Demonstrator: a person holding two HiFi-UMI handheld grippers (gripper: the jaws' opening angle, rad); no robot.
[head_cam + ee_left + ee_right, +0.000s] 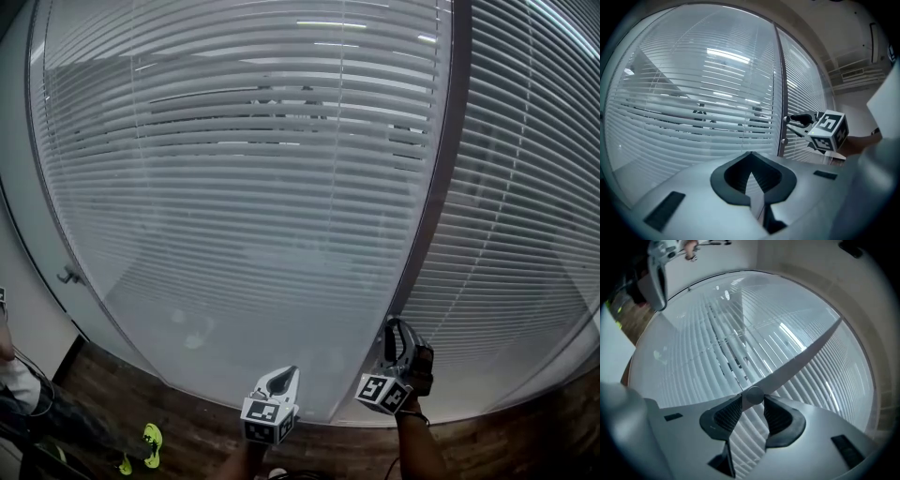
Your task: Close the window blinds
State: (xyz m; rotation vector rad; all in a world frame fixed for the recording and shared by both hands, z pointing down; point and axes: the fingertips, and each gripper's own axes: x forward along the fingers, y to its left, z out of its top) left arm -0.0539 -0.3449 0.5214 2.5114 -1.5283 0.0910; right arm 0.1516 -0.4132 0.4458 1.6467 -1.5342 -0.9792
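**Left to right:** Two yellow-green items (141, 448) lay on the wood floor (187, 422) at the far left, below a pale wall.

The window blinds (244, 169) filled the wide left pane and hung behind the glass. Their upper slats were tilted partly open, so dark shapes showed through the gaps (lower down the slats read as one pale, even sheet).

Low in front of that pane, the left tool (286, 373) pointed at the glass. Its jaws were pressed together with nothing between them, and its marker cube (265, 417) faced the camera.

A dark upright frame post (441, 187) divided the window.

At the foot of the post was the right tool (392, 325), seen from the head view with its own marker cube (382, 392) just beside the left one. It was clenched on a small round knob (752, 395) mounted on the post. In the right gripper view, one ribbed pad sat against each side of the knob, and the post ran away diagonally behind it.

Beyond the post, a second set of blinds (525, 216) covered the right pane, with its slats also angled ajar.
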